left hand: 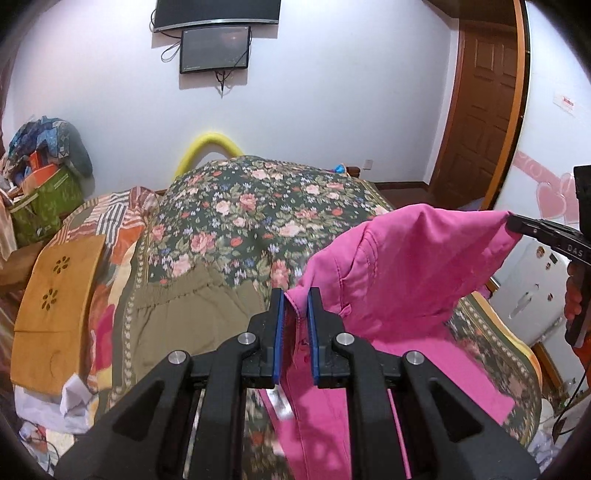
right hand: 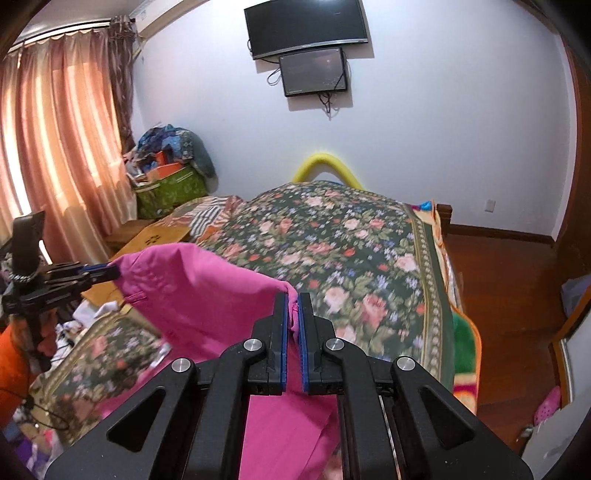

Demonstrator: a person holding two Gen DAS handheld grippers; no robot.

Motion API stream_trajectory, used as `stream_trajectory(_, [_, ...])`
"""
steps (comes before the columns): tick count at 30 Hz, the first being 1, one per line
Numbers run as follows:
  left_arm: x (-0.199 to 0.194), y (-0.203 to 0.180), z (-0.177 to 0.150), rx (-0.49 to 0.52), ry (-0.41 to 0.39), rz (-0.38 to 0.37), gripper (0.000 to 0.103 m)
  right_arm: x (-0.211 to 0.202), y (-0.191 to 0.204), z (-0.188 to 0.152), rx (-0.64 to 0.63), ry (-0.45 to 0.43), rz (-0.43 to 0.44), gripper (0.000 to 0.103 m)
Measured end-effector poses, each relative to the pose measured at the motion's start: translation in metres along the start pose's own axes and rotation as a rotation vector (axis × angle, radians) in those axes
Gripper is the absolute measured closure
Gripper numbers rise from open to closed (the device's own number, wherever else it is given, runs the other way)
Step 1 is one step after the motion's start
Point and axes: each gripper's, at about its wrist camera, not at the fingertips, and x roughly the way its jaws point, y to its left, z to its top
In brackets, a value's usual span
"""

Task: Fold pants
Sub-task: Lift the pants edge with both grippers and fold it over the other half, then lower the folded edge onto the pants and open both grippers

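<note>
Hanging pink pants (left hand: pixel 399 266) clamped between both jaws.

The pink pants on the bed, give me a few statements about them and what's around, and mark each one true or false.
1. Both grippers are shut on the pink pants. True: left gripper, right gripper.
2. The pants lie flat on the floral bedspread. False: their top edge is lifted, stretched between the grippers.
3. An olive garment lies on the bed. True.
4. The wall screens show a bright picture. False: both are dark.
</note>
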Motion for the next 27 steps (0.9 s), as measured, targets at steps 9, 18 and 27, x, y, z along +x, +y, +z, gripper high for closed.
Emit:
stream_trajectory(9, [-0.03, -0.005, -0.057, 0.006, 0.046, -0.009, 0.092, -0.03, 0.018, -0.052, 0.05, 0.057, 0.043, 0.099])
stream_trajectory(18, [-0.037, -0.008, -0.129, 0.006, 0.131, -0.023, 0.092, -0.035, 0.033, -0.122, 0.123, 0.151, 0.097, 0.099])
stream_trajectory(27, [-0.033, -0.011, -0.186, -0.04, 0.218, -0.041, 0.092, -0.031, 0.038, -0.174, 0.143, 0.239, 0.058, 0.098])
